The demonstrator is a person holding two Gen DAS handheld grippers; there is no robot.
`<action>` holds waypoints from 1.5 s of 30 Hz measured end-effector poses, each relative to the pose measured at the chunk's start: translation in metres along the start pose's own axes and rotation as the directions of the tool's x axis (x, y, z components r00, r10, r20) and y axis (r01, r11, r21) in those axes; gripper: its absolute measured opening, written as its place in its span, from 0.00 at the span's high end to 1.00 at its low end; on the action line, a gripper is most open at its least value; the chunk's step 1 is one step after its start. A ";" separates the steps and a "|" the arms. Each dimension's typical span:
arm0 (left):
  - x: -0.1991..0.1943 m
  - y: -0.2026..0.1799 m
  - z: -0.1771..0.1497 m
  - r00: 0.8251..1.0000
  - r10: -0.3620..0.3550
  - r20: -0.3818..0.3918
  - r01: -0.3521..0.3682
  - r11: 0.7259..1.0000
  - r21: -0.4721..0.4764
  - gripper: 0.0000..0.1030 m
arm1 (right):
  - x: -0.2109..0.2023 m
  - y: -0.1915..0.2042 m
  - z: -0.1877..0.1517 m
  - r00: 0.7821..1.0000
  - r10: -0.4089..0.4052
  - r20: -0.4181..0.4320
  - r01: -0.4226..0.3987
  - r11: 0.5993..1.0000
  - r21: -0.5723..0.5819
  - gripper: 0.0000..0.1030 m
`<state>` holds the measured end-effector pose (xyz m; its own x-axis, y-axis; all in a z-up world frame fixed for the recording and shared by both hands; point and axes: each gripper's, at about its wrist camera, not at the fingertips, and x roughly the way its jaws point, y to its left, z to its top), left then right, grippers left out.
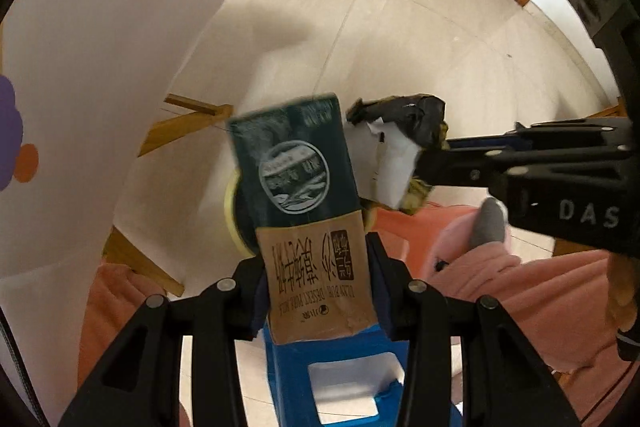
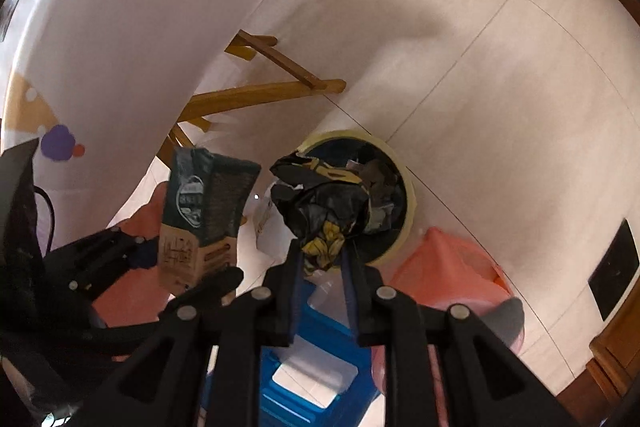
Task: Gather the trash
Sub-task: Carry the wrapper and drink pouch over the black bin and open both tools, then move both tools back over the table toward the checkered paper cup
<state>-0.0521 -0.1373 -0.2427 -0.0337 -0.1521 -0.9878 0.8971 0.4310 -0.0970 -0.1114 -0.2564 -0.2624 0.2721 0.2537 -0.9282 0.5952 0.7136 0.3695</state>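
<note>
My left gripper (image 1: 318, 269) is shut on a green and brown milk carton (image 1: 298, 183), held upright above the floor; the carton also shows in the right wrist view (image 2: 202, 215). My right gripper (image 2: 322, 261) is shut on a crumpled black and yellow wrapper (image 2: 320, 203), which appears with a white inside in the left wrist view (image 1: 404, 143). Below the wrapper stands a round trash bin with a pale yellow rim (image 2: 408, 187) and dark trash inside. In the left wrist view the carton hides most of the bin; a bit of its rim (image 1: 230, 211) shows.
A blue plastic stool (image 1: 340, 375) stands under both grippers, also in the right wrist view (image 2: 304, 379). Wooden chair legs (image 2: 256, 95) and a white cloth with coloured dots (image 2: 100, 39) are at the left. Pink clothed legs (image 1: 520, 283) are at the right. The floor is pale tile (image 2: 500, 87).
</note>
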 end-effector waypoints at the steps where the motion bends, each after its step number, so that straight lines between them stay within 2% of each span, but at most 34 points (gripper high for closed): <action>1: 0.001 0.000 0.003 1.000 0.008 0.000 -0.008 1.000 -0.006 0.59 | 0.002 -0.002 0.001 1.000 0.003 0.001 -0.003 1.000 0.010 0.80; 4: 0.004 0.008 0.007 1.000 0.025 0.004 -0.024 0.999 -0.036 0.47 | 0.008 -0.004 0.003 1.000 0.025 -0.007 -0.025 0.999 0.047 0.79; 5: 0.004 0.011 0.008 0.999 0.033 0.005 -0.033 0.998 -0.046 0.40 | 0.009 -0.004 0.004 1.000 0.028 -0.006 -0.028 0.998 0.050 0.78; 11: 0.010 0.019 0.009 0.999 0.047 -0.006 -0.047 0.996 -0.076 0.32 | 0.009 -0.006 0.001 1.000 0.024 0.014 -0.024 0.999 0.044 0.76; 16: 0.003 0.040 -0.003 0.999 0.031 -0.009 -0.032 0.995 -0.093 0.30 | 0.009 -0.007 -0.006 1.000 -0.003 0.028 0.002 1.000 0.024 0.76; 21: -0.004 0.039 0.003 1.000 0.002 0.003 -0.001 0.993 -0.114 0.28 | 0.008 -0.003 -0.016 0.999 -0.047 0.027 0.048 0.999 -0.015 0.76; 28: -0.029 0.035 0.000 1.000 -0.009 0.020 0.011 0.994 -0.110 0.27 | -0.006 0.000 -0.032 0.998 -0.052 0.038 0.053 0.999 -0.013 0.75; 31: -0.047 0.031 -0.005 0.999 -0.020 0.030 0.023 0.995 -0.098 0.27 | -0.017 -0.001 -0.038 0.997 -0.057 0.044 0.057 0.998 0.002 0.61; 32: -0.052 0.029 -0.008 0.999 -0.026 0.034 0.029 0.995 -0.093 0.27 | -0.022 0.001 -0.040 0.997 -0.059 0.047 0.059 0.998 0.003 0.60; 39: -0.100 0.022 -0.022 0.996 -0.065 0.065 0.069 0.996 -0.058 0.27 | -0.054 0.017 -0.053 0.996 -0.017 0.092 0.015 1.000 0.023 0.59; 45: -0.151 0.030 -0.032 0.988 -0.082 0.132 0.087 0.996 -0.033 0.27 | -0.086 0.047 -0.056 0.987 0.006 0.159 -0.002 1.000 -0.023 0.59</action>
<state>-0.0340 -0.0727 -0.1002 -0.0485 -0.3027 -0.9519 0.8760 0.4450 -0.1861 -0.1496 -0.2080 -0.1677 0.3920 0.1511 -0.9075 0.5767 0.7282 0.3704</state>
